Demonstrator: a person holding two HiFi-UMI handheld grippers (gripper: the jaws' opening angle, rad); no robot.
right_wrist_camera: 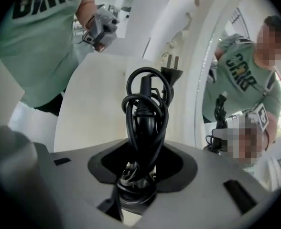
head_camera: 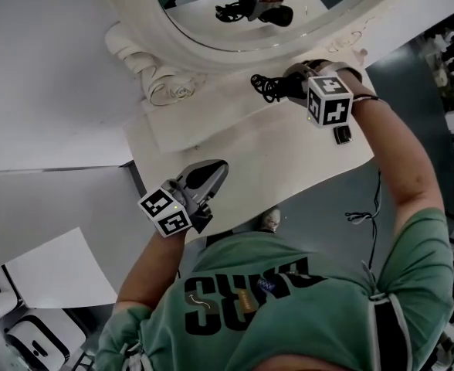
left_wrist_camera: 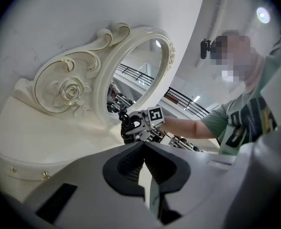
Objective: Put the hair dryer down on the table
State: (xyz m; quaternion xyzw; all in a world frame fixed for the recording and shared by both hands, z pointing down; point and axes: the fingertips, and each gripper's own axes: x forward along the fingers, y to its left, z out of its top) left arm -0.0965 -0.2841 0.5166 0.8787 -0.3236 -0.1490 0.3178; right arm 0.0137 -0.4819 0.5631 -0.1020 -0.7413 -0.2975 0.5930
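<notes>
Black hair dryer [right_wrist_camera: 143,128], cord wound in loops round its body and plug [right_wrist_camera: 171,66] sticking out, grasped in the jaws of the right gripper [head_camera: 290,85] at 1 o'clock over the white tabletop [head_camera: 273,168], beside the mirror [head_camera: 204,45]; left gripper [head_camera: 210,175] at 7 o'clock, clenched, empty.

Hair dryer [right_wrist_camera: 142,123] body hidden, mirror [head_camera: 138,14] top cropped
</notes>
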